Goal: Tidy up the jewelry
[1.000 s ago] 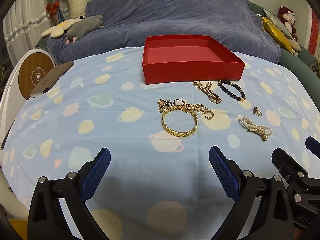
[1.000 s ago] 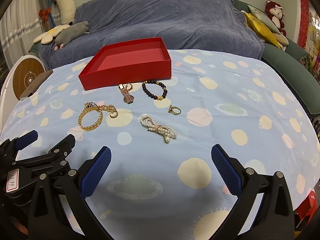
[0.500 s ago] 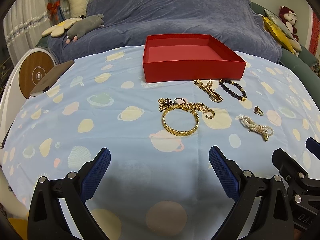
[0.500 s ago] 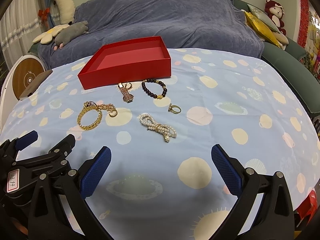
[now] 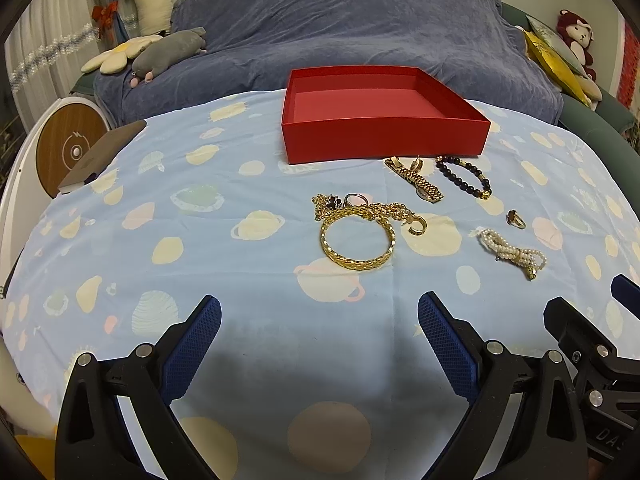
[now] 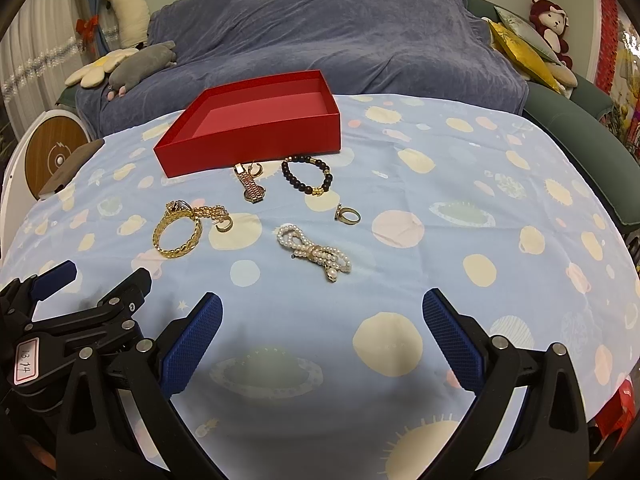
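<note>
Jewelry lies loose on the blue cloth [image 5: 248, 276], ahead of both your grippers and short of the red box [image 5: 384, 120]. Nothing is in the box.

Left gripper [image 5: 319, 328]: jaws spread wide, holding nothing. Straight ahead of it, the gold bangle [image 5: 357, 239] lies flat. A gold chain [image 5: 380, 211] is tangled against its far edge, running left to right, with a small hoop [image 5: 417, 226] at the right end. Farther and to the right, the watch band [image 5: 414, 179] lies with its long axis diagonal, its far end near the box wall and its near end angled right. The bead bracelet [image 5: 464, 178] sits just right of it.

Right gripper [image 6: 322, 326]: jaws spread wide, holding nothing. The pearl piece [image 6: 314, 251] is ahead of you, slightly left of centre; its long axis runs from far-left to near-right, with the pendant end nearest you. The ring [image 6: 348, 214] lies just beyond it, apart from it. Beads [image 6: 306, 176] and the band [image 6: 250, 186] sit farther on, close to the box's near wall. The bangle [image 6: 178, 232] is off to your left.

From the right view, your left gripper [image 6: 56, 300] shows at the lower left, hovering over the cloth.
</note>
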Tool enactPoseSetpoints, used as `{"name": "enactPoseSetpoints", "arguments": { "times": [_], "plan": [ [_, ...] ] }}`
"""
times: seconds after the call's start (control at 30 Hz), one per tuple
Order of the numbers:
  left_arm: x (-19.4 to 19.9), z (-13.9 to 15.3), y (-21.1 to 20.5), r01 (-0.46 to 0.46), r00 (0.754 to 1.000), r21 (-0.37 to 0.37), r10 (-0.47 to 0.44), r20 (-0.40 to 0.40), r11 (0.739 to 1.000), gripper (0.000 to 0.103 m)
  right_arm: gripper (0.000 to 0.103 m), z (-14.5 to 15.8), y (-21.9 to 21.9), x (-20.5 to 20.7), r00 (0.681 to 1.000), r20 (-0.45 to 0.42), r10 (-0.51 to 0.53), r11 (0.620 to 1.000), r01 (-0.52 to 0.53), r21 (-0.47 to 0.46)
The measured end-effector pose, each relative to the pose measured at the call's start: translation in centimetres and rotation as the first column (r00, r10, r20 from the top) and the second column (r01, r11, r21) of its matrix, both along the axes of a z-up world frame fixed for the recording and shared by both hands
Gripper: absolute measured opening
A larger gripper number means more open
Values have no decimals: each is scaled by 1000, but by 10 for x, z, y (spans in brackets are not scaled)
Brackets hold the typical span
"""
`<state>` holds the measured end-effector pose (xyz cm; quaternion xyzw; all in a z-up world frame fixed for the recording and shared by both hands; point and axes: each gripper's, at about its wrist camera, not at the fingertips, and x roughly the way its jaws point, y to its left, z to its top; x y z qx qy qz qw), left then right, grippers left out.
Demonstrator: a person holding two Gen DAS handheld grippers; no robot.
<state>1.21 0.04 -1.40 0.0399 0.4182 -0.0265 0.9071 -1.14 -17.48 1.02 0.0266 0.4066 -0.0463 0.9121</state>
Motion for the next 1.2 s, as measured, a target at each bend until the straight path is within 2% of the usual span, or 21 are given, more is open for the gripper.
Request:
{"name": "enactPoseSetpoints", "arguments": {
  "times": [1.2],
  "plan": [
    [-1, -4, -1, -1, 1000, 0, 1, -8, 1000, 96, 98, -1, 0, 0, 1000, -2, 1, 1000, -1, 0]
  ]
}}
